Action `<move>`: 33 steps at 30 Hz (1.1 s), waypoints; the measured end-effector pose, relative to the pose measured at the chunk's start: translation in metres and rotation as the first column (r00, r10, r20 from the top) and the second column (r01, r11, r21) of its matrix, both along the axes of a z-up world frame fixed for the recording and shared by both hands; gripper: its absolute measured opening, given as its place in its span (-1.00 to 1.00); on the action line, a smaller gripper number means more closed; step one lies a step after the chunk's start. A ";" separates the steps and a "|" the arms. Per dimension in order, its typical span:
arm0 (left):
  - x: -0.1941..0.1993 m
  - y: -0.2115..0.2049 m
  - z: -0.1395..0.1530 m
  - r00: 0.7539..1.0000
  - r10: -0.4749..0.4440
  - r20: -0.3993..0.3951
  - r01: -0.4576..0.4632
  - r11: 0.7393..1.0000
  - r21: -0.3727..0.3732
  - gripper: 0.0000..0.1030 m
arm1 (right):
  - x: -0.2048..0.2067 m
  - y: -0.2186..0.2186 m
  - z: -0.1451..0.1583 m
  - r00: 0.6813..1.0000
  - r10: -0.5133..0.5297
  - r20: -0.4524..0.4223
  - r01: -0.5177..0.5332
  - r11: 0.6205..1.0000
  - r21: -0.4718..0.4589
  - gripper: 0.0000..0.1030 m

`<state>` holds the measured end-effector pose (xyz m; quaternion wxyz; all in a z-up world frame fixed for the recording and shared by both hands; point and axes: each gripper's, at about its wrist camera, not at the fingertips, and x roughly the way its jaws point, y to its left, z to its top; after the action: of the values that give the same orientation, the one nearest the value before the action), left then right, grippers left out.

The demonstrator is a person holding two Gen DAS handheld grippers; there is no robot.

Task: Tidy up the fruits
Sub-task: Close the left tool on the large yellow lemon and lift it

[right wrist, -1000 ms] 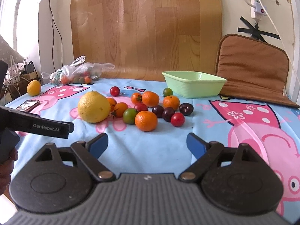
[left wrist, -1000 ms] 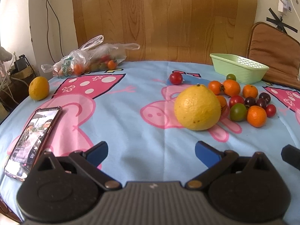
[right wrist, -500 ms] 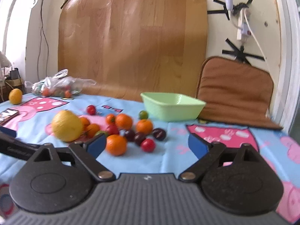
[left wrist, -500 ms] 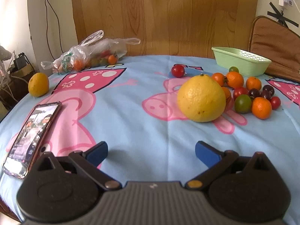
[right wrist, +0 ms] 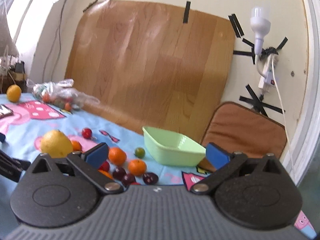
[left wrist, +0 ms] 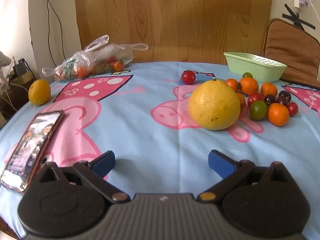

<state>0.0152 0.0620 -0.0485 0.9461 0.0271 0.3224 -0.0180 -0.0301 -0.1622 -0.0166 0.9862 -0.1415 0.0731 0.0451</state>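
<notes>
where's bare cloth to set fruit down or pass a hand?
Free: the wide stretch between the phone and the big yellow citrus, running back to the plastic bag. Also free in front of the left tongs. Crowded: the small-fruit cluster between the citrus and green basket.

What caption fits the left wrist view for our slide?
Open left gripper faces a large yellow citrus, small fruits and a green basket.

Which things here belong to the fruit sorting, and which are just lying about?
Job: large yellow citrus, small oranges, cherry tomatoes, green basket, lone orange.
Lying about: phone, plastic bag, brown cushion.
</notes>
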 end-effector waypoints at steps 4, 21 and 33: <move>0.000 0.007 0.000 1.000 -0.003 -0.004 0.003 1.000 -0.021 1.00 | -0.007 0.005 0.005 0.998 0.060 0.013 -0.060 0.997 0.045 1.00; 0.034 0.035 0.051 0.961 -0.266 0.076 0.277 0.921 -0.276 0.57 | 0.044 0.083 -0.021 0.863 0.423 -0.277 -0.423 0.904 0.063 0.09; 0.058 0.021 0.023 0.950 -0.309 -0.047 0.268 0.881 -0.389 0.15 | 0.072 0.097 -0.034 0.816 0.453 -0.359 -0.464 0.884 0.060 0.21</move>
<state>0.0737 0.0829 -0.0255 0.9014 -0.1088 0.3556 -0.2219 0.0417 -0.0647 -0.0506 0.9133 -0.1588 0.2181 0.3052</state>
